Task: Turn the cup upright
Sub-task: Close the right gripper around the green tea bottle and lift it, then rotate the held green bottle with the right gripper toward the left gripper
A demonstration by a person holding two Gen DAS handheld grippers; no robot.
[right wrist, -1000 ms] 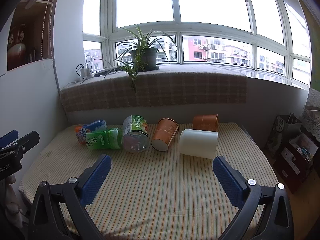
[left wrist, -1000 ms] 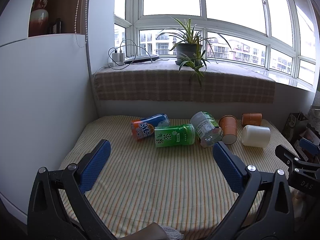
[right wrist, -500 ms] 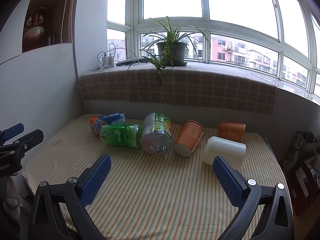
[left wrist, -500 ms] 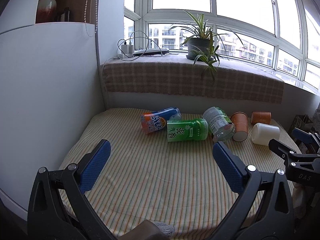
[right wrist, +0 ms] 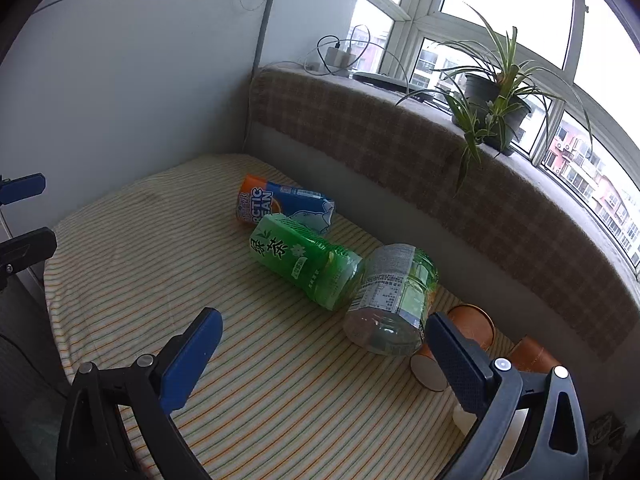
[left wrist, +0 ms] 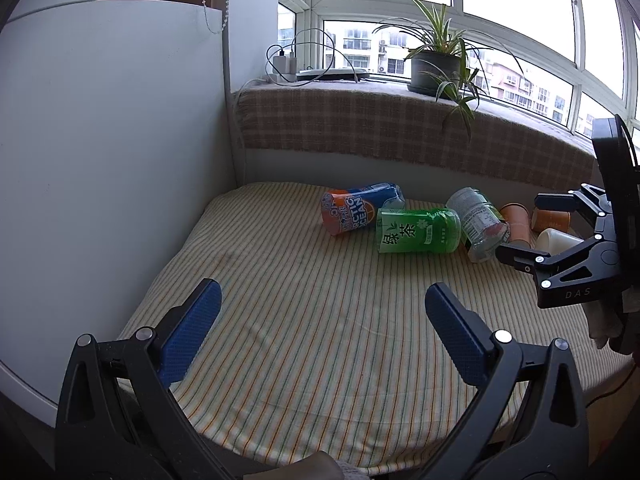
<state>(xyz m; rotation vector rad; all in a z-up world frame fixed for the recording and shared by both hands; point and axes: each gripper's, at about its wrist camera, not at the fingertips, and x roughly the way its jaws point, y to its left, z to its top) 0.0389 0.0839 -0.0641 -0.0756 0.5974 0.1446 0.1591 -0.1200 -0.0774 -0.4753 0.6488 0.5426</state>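
The right gripper (right wrist: 320, 340) hangs with its jaws spread wide and empty. The nearest orange cup (right wrist: 448, 344) lies on its side just behind its right finger. The left gripper (left wrist: 320, 312) is likewise agape. A good approach would straddle the cup's wall near the rim, clear of the clear bottle (right wrist: 390, 300).

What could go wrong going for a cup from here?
1. The nearest orange cup lies touching the clear bottle; a nudge may roll the bottle.
2. The right tool is open, and its right finger already covers part of the cups.
3. The striped cloth looks soft; an upright cup may tip.
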